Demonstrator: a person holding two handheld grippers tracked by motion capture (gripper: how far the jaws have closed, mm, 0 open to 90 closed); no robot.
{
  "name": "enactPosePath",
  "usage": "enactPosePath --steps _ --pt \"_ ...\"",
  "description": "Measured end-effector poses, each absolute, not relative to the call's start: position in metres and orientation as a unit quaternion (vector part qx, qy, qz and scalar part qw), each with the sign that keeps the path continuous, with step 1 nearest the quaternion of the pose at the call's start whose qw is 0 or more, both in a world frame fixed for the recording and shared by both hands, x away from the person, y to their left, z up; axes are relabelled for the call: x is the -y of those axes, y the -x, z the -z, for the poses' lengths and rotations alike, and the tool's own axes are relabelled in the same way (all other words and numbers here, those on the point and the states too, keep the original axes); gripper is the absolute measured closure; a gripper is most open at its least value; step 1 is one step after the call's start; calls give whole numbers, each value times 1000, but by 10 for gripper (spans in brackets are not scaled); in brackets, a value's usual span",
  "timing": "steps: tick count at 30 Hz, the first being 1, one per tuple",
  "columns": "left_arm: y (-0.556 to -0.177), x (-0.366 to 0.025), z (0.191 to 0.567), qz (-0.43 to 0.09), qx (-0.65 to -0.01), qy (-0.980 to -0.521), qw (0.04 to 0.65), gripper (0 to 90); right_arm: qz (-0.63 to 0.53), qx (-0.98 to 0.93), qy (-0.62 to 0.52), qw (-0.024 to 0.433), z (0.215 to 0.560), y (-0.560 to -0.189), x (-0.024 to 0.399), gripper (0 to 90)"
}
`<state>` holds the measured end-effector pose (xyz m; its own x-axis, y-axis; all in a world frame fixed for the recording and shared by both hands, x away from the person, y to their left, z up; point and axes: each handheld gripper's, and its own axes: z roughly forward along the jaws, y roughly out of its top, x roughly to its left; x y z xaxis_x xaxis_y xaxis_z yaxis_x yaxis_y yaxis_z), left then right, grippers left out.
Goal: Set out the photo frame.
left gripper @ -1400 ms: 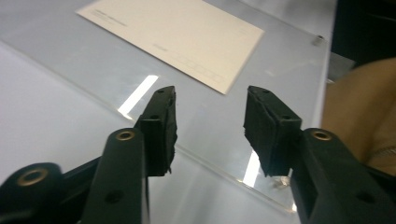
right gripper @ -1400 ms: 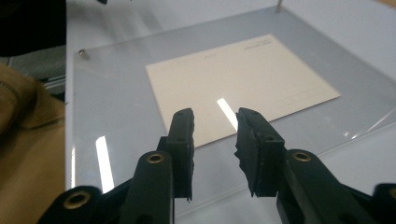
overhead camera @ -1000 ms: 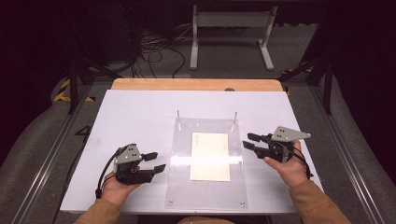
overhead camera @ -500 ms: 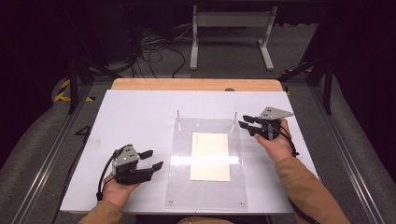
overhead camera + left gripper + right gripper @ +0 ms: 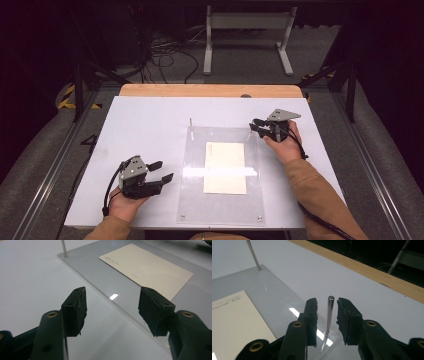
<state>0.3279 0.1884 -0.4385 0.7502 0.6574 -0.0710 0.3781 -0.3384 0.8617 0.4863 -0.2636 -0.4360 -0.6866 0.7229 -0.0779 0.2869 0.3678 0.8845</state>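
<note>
Pin (image 5: 329,315) at the clear plate's (image 5: 220,210) far right corner stands between the right claw's (image 5: 327,307) jaws, which have just been closing but aren't touching yet, so next is pinching it squarely; left claw (image 5: 112,305) half-open, empty, near plate's edge.

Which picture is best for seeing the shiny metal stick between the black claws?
The right gripper view: the metal pin stands upright, large, between the right gripper jaws, which have been closing; a gap shows each side. The high view shows it tiny at the clear plate's far corner.
</note>
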Motion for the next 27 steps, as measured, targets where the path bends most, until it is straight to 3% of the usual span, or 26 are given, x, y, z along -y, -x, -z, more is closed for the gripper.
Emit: enactPosePath --steps 3,8,27 --pt "-328 -189 439 -148 -324 -804 476 400 -469 -787 -327 232 441 -490 263 712" --pt "-328 -189 439 -147 -324 -804 477 400 -453 -791 -335 239 441 -491 259 846" --pt "-326 -185 440 -144 -317 -806 479 395 -482 -753 -399 203 447 -498 262 859"
